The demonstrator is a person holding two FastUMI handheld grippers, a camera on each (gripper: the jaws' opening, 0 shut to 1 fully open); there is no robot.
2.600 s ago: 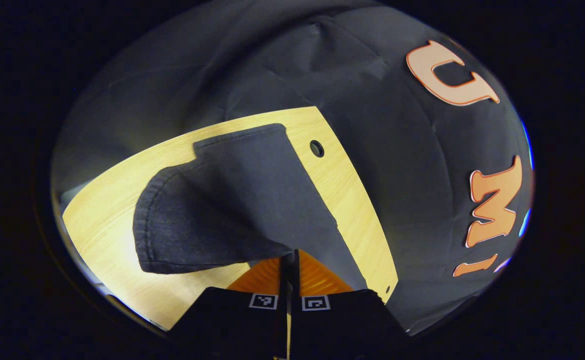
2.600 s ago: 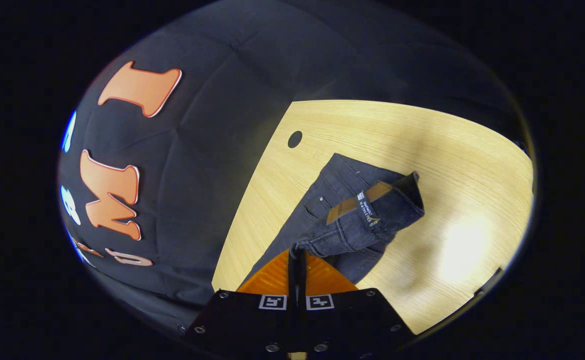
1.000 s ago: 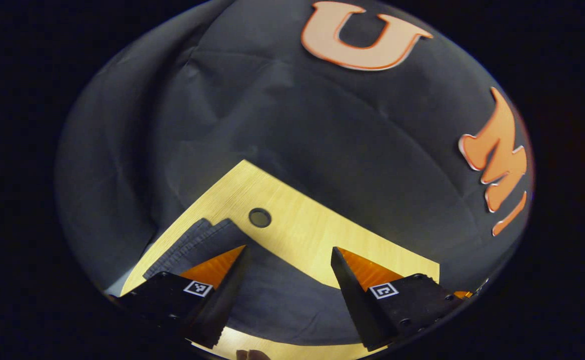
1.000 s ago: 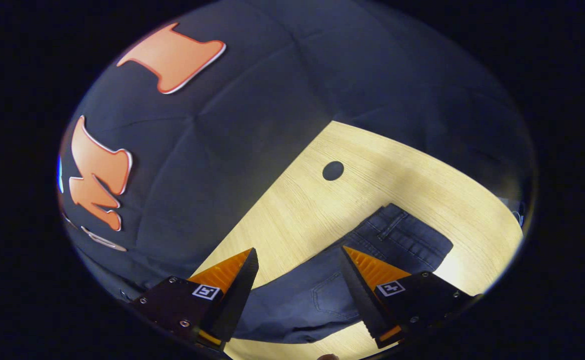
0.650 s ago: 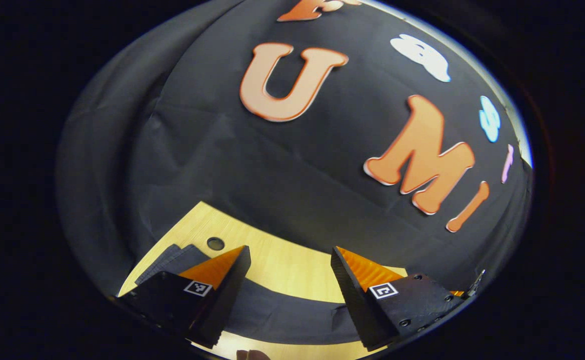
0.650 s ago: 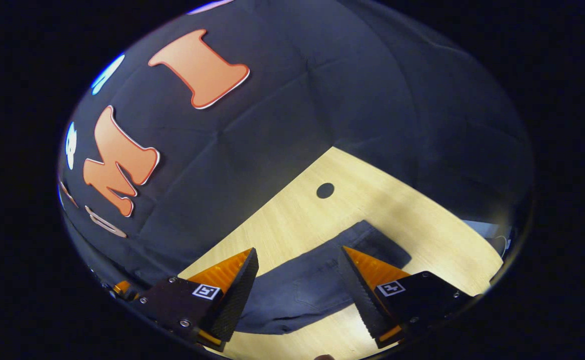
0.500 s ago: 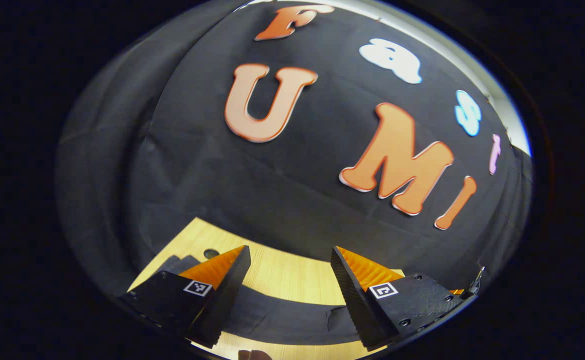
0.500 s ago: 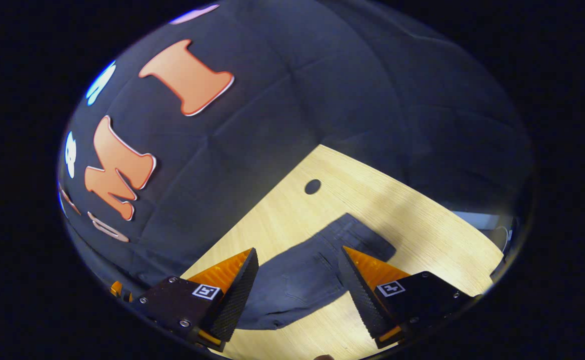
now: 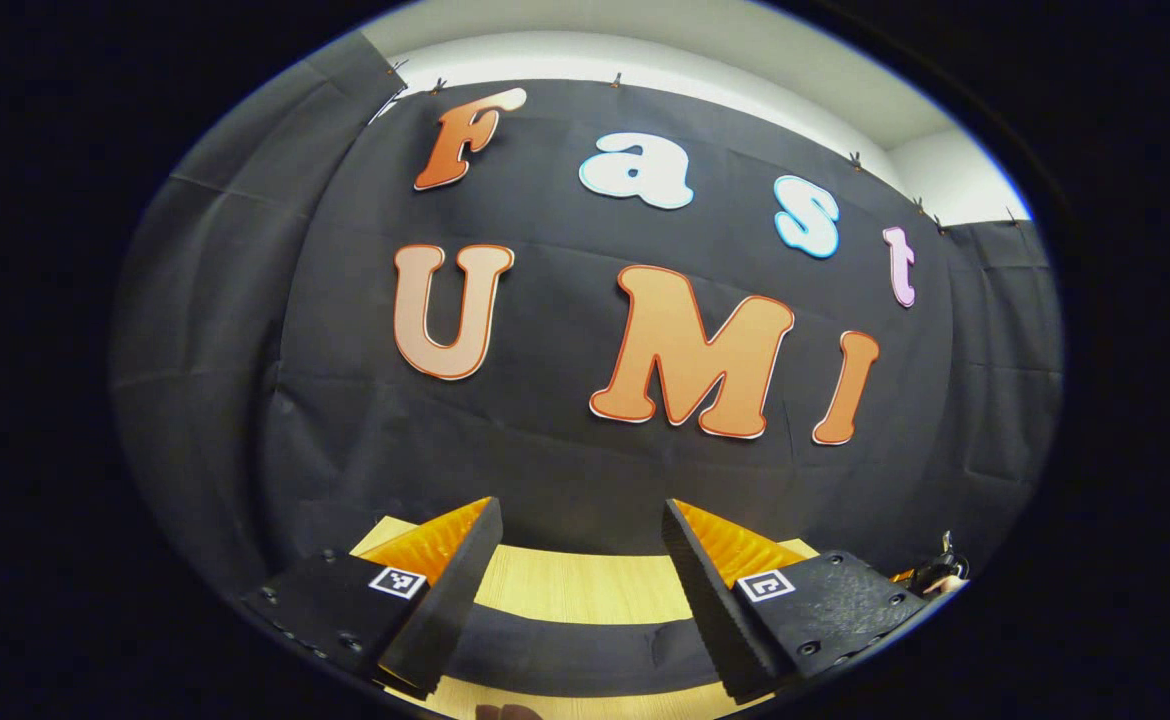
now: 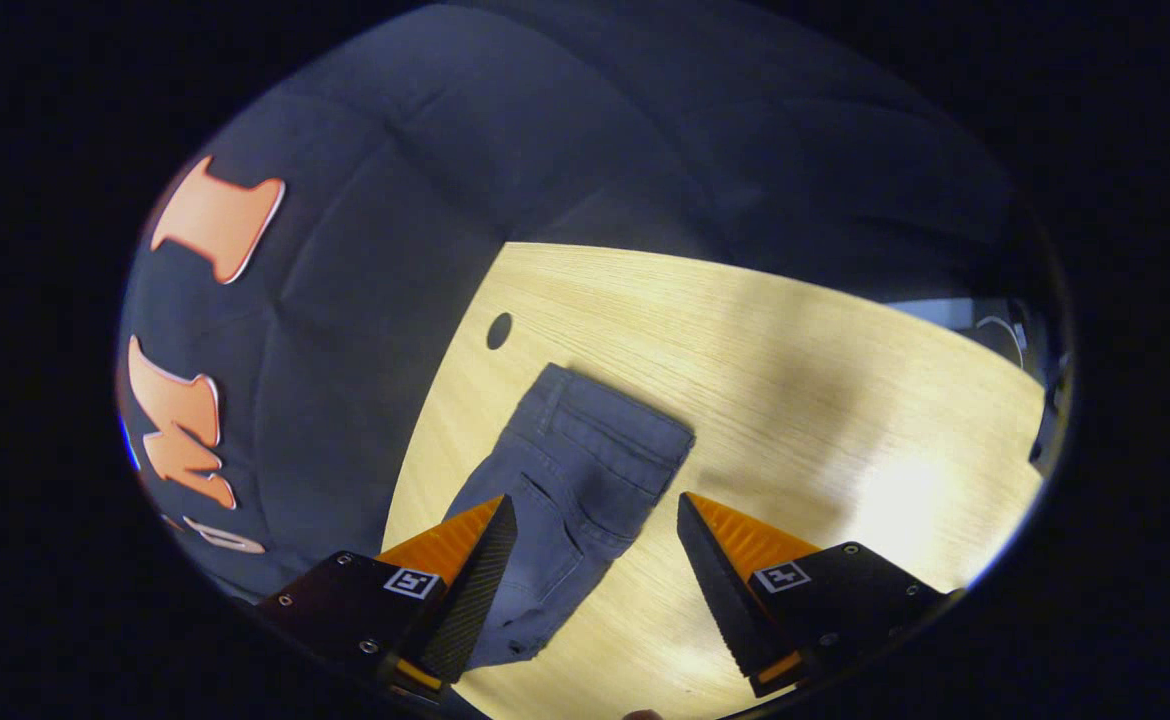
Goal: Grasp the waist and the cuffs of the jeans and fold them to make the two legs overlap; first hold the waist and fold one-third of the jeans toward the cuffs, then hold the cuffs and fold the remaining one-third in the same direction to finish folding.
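- On the wooden table the dark jeans lie flat, waistband towards the round hole; the legs run off under the fingers
- The right gripper hangs above them, fingers spread wide, gripping nothing
- The left gripper faces the booth wall, fingers wide apart and empty; a dark strip of jeans crosses the table below it
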